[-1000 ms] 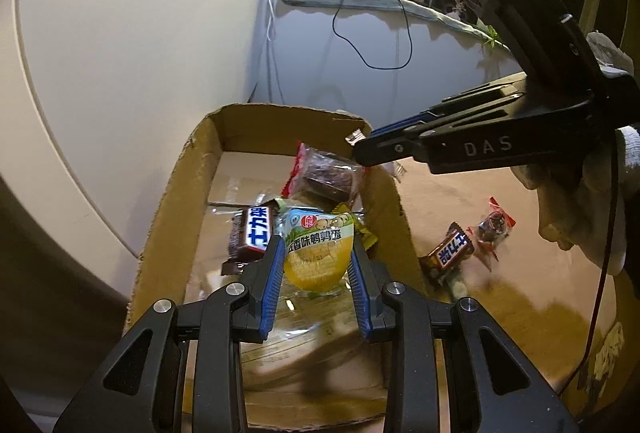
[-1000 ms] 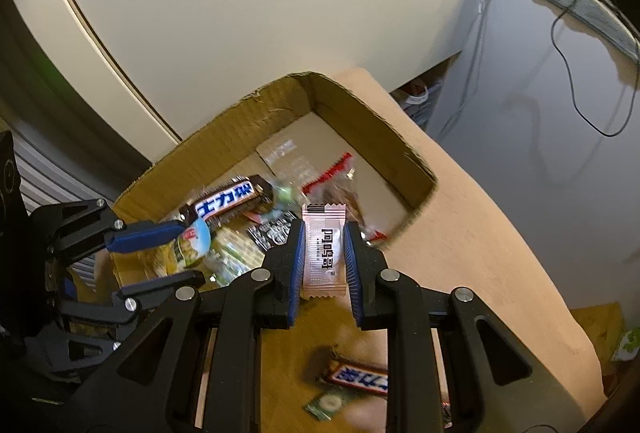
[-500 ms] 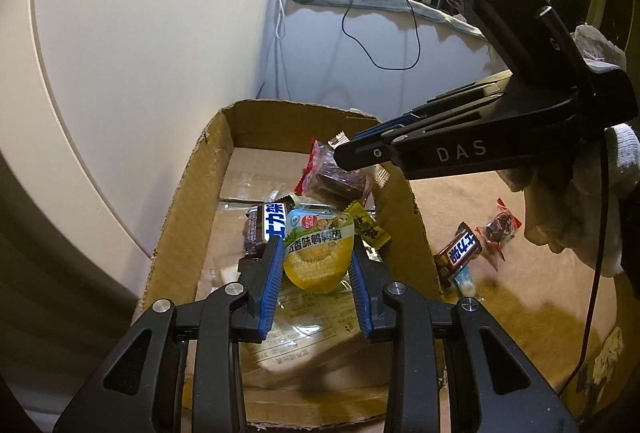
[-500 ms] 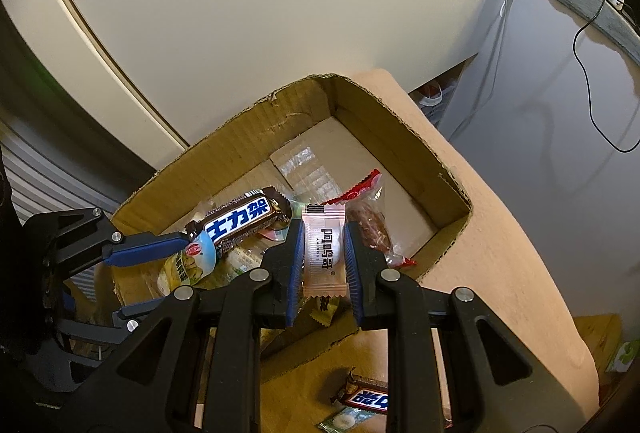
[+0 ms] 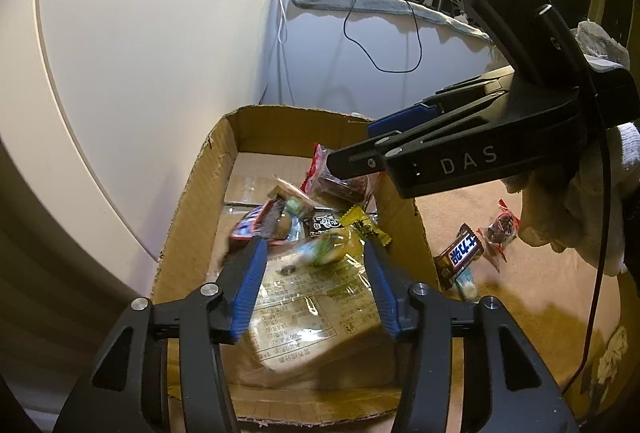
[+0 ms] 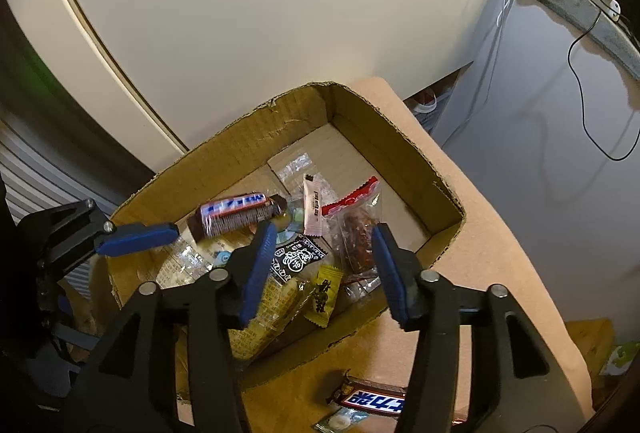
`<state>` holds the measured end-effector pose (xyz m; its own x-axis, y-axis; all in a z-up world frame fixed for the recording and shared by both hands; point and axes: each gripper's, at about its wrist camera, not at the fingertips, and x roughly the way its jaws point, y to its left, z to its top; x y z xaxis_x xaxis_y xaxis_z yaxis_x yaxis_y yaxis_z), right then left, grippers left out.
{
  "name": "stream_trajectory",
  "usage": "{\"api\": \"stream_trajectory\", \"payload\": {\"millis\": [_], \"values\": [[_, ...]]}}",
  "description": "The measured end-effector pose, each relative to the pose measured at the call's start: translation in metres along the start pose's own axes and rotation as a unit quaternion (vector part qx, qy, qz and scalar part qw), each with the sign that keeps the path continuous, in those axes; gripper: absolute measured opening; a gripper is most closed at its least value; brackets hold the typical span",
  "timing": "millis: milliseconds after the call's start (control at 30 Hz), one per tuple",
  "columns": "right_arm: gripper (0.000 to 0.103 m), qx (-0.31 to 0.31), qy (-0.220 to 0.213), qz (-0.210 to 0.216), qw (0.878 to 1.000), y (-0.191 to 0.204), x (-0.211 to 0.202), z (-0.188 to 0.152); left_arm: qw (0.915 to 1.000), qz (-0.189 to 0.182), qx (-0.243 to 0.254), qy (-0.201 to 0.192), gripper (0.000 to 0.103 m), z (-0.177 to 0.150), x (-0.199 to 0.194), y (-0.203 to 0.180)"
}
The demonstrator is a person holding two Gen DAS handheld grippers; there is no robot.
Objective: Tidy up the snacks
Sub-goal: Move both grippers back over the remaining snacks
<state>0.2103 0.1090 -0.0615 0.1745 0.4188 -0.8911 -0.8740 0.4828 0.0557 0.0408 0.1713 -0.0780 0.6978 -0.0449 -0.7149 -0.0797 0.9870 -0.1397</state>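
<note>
Both grippers hover over an open cardboard box (image 5: 192, 217) of snacks. My left gripper (image 5: 314, 247) has its jaws opening; the blurred yellow-green packet (image 5: 328, 249) sits loose between them, clear of the pads. The jaws of my right gripper (image 6: 324, 237) are opening too, and the pink sachet (image 6: 312, 207) lies free in the box (image 6: 400, 137) beyond its tips. Also inside are a chocolate bar (image 6: 236, 213), a red-topped clear packet (image 6: 356, 229), a black packet (image 6: 298, 255) and a yellow candy (image 6: 324, 297). A blue finger (image 6: 136, 233) of the left gripper shows at the left.
On the tan table outside the box lie another chocolate bar (image 5: 460, 253) and a red-wrapped candy (image 5: 502, 229). A gloved hand (image 5: 580, 201) holds the right gripper (image 5: 350, 147) above the box's right wall. A white wall stands behind, a cabled ledge at the back right.
Both grippers have opened. The left let go of the yellow-green packet, which is dropping into the box. The right released the pink sachet, which now lies in the box.
</note>
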Motion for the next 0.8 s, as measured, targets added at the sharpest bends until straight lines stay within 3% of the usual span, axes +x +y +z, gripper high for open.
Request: {"api": "stream_trajectory", "payload": {"millis": [100, 667, 800], "values": [[0.062, -0.004, -0.003, -0.008, 1.0, 0.001, -0.003, -0.001, 1.0, 0.001, 0.001, -0.002, 0.05, 0.0, -0.002, -0.001], [0.063, 0.019, -0.021, -0.026, 0.999, -0.031, -0.043, -0.037, 0.9998, -0.01, 0.016, -0.008, 0.05, -0.004, -0.012, -0.029], [0.072, 0.031, -0.025, -0.04, 0.998, -0.054, -0.061, -0.059, 0.9994, -0.019, 0.029, -0.007, 0.05, -0.005, -0.011, -0.046]]}}
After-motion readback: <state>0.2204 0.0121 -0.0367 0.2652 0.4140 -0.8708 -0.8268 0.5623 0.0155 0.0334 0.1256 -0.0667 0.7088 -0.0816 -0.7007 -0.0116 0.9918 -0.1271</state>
